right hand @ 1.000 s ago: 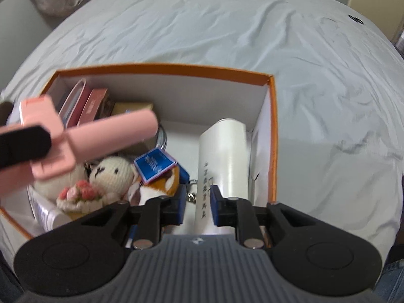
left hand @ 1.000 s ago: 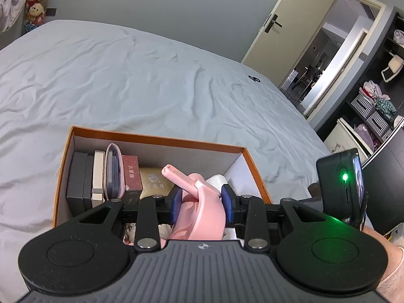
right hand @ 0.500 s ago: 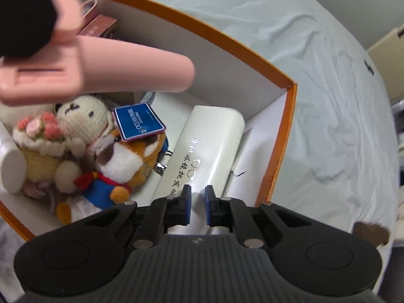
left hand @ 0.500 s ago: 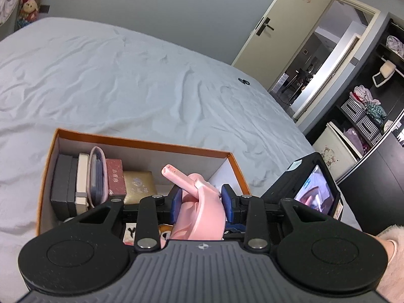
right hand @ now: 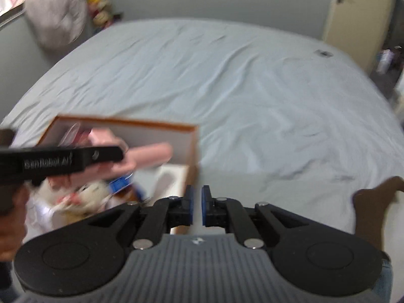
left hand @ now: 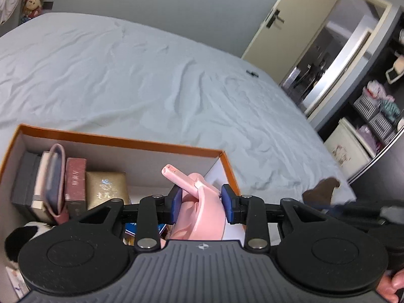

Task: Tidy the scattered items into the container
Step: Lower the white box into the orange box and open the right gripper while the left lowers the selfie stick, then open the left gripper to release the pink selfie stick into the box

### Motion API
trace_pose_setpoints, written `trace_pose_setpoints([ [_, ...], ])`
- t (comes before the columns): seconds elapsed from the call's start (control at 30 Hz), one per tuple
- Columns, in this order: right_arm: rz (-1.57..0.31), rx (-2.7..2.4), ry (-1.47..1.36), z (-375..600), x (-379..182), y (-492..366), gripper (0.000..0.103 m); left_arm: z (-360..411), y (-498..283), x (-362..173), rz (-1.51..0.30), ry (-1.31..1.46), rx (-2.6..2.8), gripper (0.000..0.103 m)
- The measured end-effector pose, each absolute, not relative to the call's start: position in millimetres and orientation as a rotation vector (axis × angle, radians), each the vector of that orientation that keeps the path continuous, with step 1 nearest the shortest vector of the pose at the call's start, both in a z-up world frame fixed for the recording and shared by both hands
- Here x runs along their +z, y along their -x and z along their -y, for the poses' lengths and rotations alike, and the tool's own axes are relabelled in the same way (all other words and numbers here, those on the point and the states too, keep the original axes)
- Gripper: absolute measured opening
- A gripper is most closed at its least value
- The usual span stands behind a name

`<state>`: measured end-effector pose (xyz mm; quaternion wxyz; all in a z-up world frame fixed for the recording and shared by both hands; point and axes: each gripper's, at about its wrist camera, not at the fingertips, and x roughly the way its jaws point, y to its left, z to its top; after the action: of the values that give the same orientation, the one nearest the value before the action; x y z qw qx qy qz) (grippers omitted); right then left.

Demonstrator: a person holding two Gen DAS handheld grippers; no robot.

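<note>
My left gripper (left hand: 202, 203) is shut on a pink plastic item (left hand: 199, 212) with a tube-like handle, held above the orange-rimmed white box (left hand: 121, 140) on the bed. The box holds upright small boxes (left hand: 75, 189), a gold box (left hand: 107, 189) and plush toys (right hand: 75, 197). In the blurred right wrist view the box (right hand: 194, 146) lies at lower left, with the left gripper (right hand: 60, 161) and the pink item (right hand: 151, 154) over it. My right gripper (right hand: 197, 208) is shut and empty, just right of the box over the sheet.
The wrinkled light-blue bed sheet (left hand: 151, 75) spreads beyond the box. A small dark object (left hand: 252, 73) lies far on the bed. A brown shape (left hand: 320, 192) sits at the bed's right edge. A door (left hand: 285, 17) and shelves (left hand: 373, 111) are at right.
My right gripper has pulled back and risen away from the box interior and swung right; its view is blurred. My left gripper still holds the pink item over the box.
</note>
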<state>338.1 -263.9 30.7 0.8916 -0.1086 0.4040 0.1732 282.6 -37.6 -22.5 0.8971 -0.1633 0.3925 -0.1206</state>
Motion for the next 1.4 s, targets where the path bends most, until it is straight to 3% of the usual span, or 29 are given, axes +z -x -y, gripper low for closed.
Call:
trace_pose_setpoints([
  [0.03, -0.818, 0.328, 0.257, 265.6, 25.9, -339.1, 0.011, 39.7, -285.0, -26.3, -0.816, 0.320, -0.234, 0.039],
  [0.3, -0.791, 0.267, 0.147, 298.9, -23.5, -349.5, 0.012, 55.1, -286.3, -48.5, -0.841, 0.357, -0.186, 0.039],
  [0.63, -0.815, 0.258, 0.040, 319.4, -61.7, -367.1, 0.012, 81.7, -297.1, -67.9, -1.041, 0.363, -0.213, 0.042],
  [0.7, -0.826, 0.245, 0.042, 323.7, -70.4, -363.4, 0.012, 81.5, -295.5, -71.7, -1.044, 0.354, -0.209, 0.032],
  [0.73, -0.832, 0.245, 0.046, 325.0, -73.1, -362.1, 0.012, 81.1, -294.7, -72.6, -1.050, 0.360, -0.220, 0.032],
  [1.07, -0.813, 0.271, 0.050, 325.6, -74.2, -348.5, 0.012, 81.0, -286.3, -65.5, -1.023, 0.333, -0.220, 0.031],
  [1.4, -0.817, 0.286, 0.043, 325.1, -75.2, -344.9, 0.021, 86.8, -288.2, -83.9, -1.097, 0.330, -0.213, 0.036],
])
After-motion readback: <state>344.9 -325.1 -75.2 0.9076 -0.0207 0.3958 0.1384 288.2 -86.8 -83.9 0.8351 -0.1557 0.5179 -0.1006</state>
